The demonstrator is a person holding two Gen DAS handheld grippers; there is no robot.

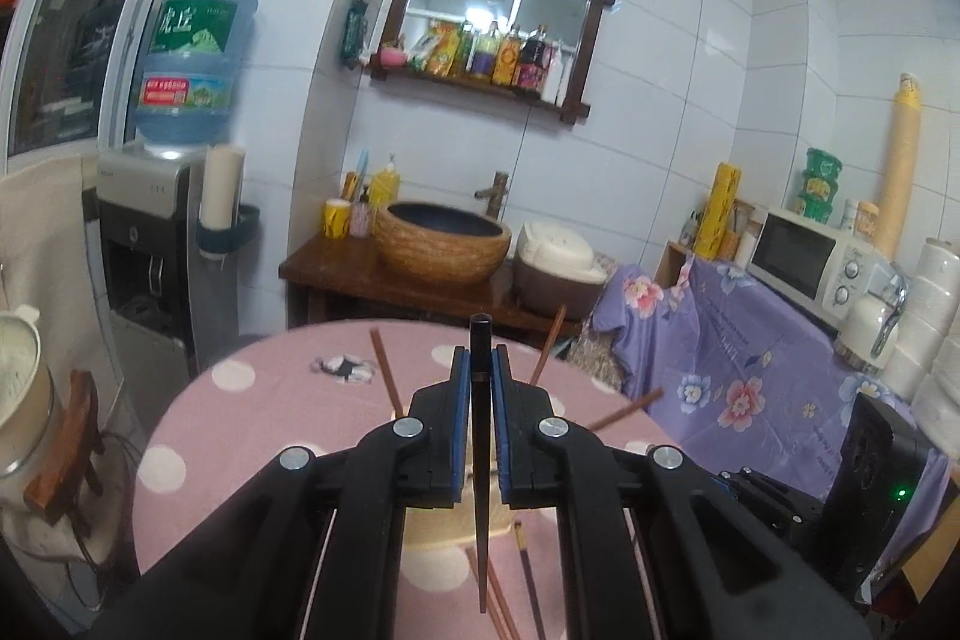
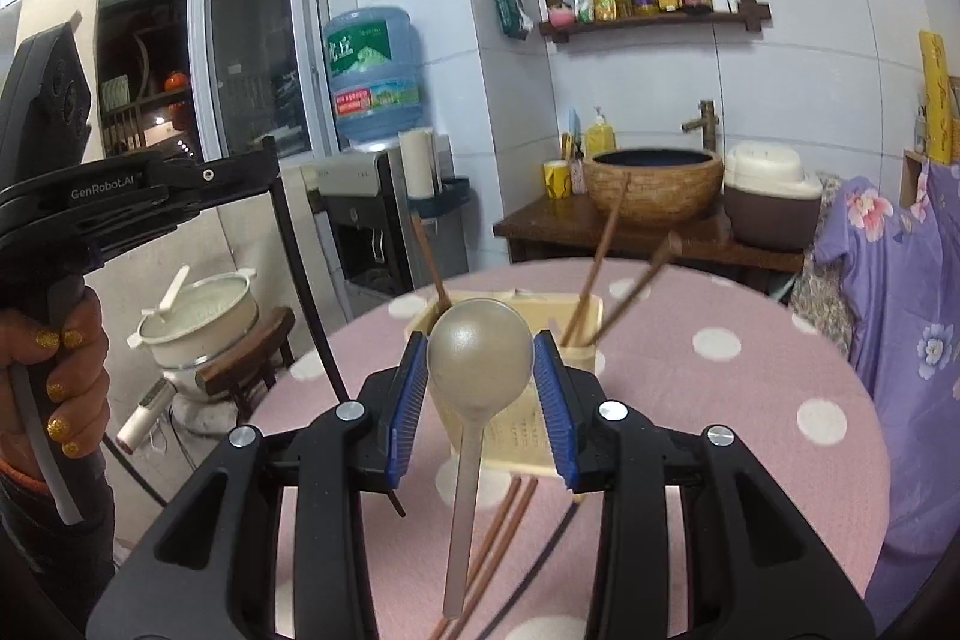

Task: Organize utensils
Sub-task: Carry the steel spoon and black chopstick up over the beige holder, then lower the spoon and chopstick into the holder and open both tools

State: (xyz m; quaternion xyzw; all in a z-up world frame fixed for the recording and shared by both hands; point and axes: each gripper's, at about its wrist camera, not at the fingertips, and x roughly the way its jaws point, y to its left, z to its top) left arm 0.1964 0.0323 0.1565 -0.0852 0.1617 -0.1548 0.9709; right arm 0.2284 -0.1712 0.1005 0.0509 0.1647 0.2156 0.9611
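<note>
Two hand-held grippers are at work over a round surface with a pink polka-dot cloth.

From the left wrist view, the left hand-held gripper is clenched on a dark chopstick, which runs upright between the blue pads, its blunt end poking above the fingertips and its thin end hanging below. Beneath the fingers sits a cream utensil holder, mostly hidden. Three brown chopsticks fan out from behind the gripper: one leaning left, two leaning right. On the cloth near the camera lie about three more loose chopsticks. The surface's far edge curves just ahead; its left side is bare cloth.

From the right wrist view, the right hand-held gripper grasps a silver metal spoon by the bowl, the bowl squeezed between the blue pads and the handle hanging down toward the camera. Just beyond stands the cream holder, a rectangular box with compartments. Its right compartment holds two brown chopsticks leaning right; one more rises at the left corner. Two loose chopsticks lie on the cloth in front of the holder, under the spoon handle. At far left, the person's hand grips the other gripper's handle. Bare cloth spreads to the right of the holder up to the edge.
</note>
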